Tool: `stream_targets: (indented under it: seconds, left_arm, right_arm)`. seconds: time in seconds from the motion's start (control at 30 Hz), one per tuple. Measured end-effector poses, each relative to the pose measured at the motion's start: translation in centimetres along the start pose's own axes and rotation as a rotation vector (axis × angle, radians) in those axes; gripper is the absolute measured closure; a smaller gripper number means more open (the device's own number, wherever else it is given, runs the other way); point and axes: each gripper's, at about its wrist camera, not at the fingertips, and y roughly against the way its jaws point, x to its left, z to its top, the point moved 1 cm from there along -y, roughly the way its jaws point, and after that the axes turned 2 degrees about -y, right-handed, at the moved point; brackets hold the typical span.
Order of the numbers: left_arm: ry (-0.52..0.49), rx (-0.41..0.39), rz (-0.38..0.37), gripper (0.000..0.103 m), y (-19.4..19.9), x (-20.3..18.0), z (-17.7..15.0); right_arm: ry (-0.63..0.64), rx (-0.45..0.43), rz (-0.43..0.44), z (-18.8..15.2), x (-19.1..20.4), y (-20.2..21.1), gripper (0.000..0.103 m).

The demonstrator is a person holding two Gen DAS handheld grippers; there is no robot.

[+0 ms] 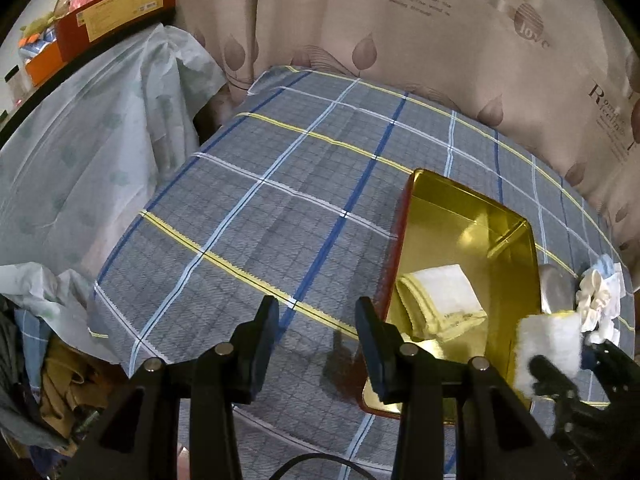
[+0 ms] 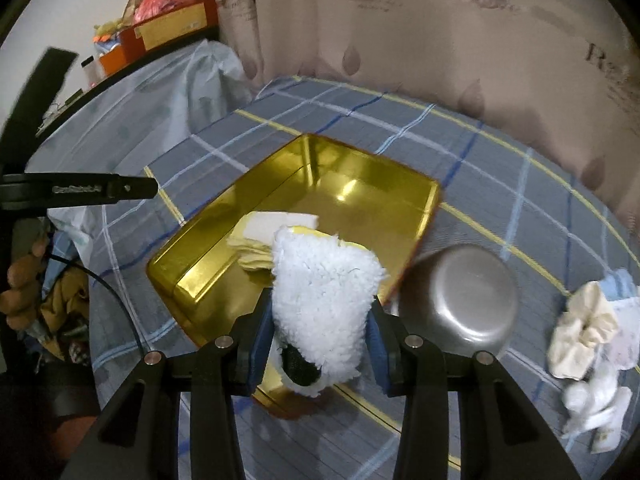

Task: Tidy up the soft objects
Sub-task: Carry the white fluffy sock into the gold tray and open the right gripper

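Observation:
A gold tin box [image 2: 360, 192] with a red outside [image 1: 516, 240] lies open on the plaid cloth. A folded white and yellow cloth [image 1: 444, 296] [image 2: 276, 224] lies inside it. My right gripper [image 2: 320, 344] is shut on a fluffy white pad with a yellow back [image 2: 324, 280] and holds it over the near edge of the box; the pad also shows in the left wrist view [image 1: 548, 344]. My left gripper [image 1: 318, 336] is open and empty, just left of the box.
A steel bowl [image 2: 464, 300] stands right of the box. A cream scrunchie [image 2: 584, 328] and small white soft items [image 2: 596, 404] lie at the right. A plastic-covered shelf with boxes [image 1: 116, 12] stands at the left, a curtain behind.

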Motion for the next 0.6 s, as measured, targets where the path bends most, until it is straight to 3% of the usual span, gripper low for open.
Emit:
stream_targets:
  seconds: [0.47,0.53,0.6]
  left_arm:
    - [0.009,0.025,-0.005,0.063,-0.6,0.5,-0.2]
    - [0.004,0.027,0.002,0.063,-0.8,0.4,-0.2]
    - [0.005,0.029,0.001,0.063,-0.9,0.3,-0.3]
  right_arm:
    - [0.023,0.114,0.009,0.0,1.7,-5.7,0.062]
    - [0.027,0.118,0.012,-0.2,1.8,-6.0,0.056]
    - [0.035,0.102,0.012,-0.3,2.1,-5.7,0.044]
